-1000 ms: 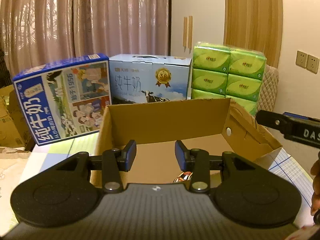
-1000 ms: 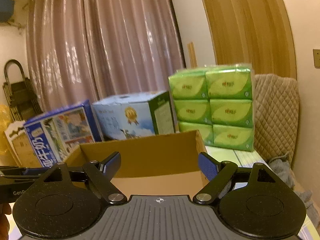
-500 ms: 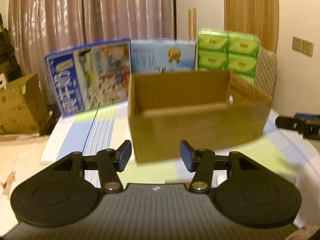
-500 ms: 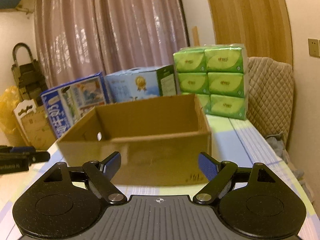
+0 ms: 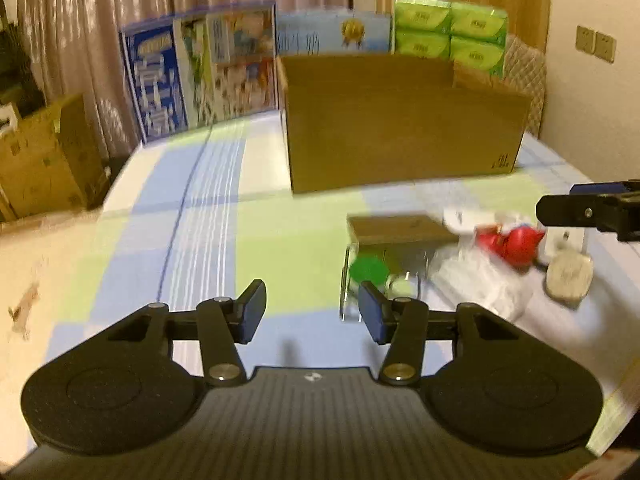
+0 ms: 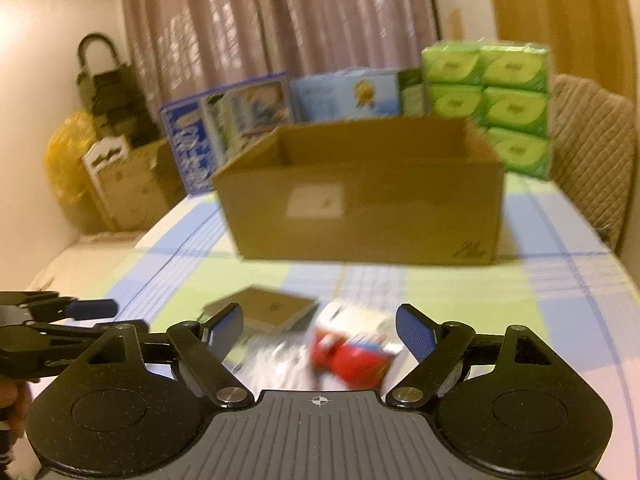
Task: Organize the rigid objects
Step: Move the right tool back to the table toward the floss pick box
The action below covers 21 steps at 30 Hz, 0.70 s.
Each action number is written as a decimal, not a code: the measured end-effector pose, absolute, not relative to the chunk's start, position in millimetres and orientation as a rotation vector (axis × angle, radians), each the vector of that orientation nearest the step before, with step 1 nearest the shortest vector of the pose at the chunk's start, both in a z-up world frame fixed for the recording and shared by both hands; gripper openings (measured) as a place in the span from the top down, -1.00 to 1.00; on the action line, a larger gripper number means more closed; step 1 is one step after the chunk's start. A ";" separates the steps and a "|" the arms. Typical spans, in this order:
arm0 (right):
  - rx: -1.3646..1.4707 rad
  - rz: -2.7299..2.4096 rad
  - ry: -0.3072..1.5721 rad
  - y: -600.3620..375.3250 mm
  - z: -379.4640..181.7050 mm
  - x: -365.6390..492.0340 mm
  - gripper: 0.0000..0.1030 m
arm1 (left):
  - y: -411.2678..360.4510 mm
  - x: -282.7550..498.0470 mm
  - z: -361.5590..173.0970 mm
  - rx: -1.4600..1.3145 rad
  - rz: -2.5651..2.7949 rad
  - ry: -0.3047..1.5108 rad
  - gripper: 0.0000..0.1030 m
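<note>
An open brown cardboard box (image 5: 400, 136) (image 6: 360, 200) stands at the back of the checked tablecloth. In front of it lies a blurred heap: a small flat cardboard box (image 5: 396, 230) (image 6: 272, 308), a green piece (image 5: 368, 270) in a clear case, a red toy (image 5: 510, 242) (image 6: 352, 356), a crumpled clear bag (image 5: 476, 280) and a round white item (image 5: 568, 276). My left gripper (image 5: 312, 304) is open and empty, just left of the green piece. My right gripper (image 6: 320, 320) stands open above the red toy, not touching it.
Two milk cartons (image 5: 204, 76) and stacked green tissue packs (image 6: 488, 100) stand behind the box. A quilted chair (image 6: 596, 160) is at the right. Cardboard boxes (image 5: 44, 160) and a yellow bag (image 6: 68, 160) sit on the floor beyond the table's left edge.
Both grippers have drawn back from over the big box and sunk toward the table. The heap of small objects has come into view. The left jaws have widened a little.
</note>
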State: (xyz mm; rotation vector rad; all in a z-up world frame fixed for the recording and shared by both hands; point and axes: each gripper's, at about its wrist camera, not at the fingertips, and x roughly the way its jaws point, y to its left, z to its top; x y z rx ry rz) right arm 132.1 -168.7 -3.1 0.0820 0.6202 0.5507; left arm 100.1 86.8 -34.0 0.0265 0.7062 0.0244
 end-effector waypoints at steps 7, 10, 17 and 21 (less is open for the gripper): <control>0.012 0.623 0.690 -145.4 -23.5 124.2 -0.57 | 90.6 116.4 -41.6 0.015 0.006 0.746 0.11; -0.012 0.640 0.723 -137.0 -32.3 125.2 -0.56 | 94.0 121.8 -42.9 0.005 0.011 0.761 0.11; -0.053 0.629 0.794 -122.8 -53.1 134.3 -0.43 | 102.7 125.4 -43.3 -0.029 0.015 0.780 0.11; -0.063 0.615 0.813 -117.3 -62.0 141.1 -0.31 | 104.6 125.3 -41.6 -0.043 0.008 0.773 0.11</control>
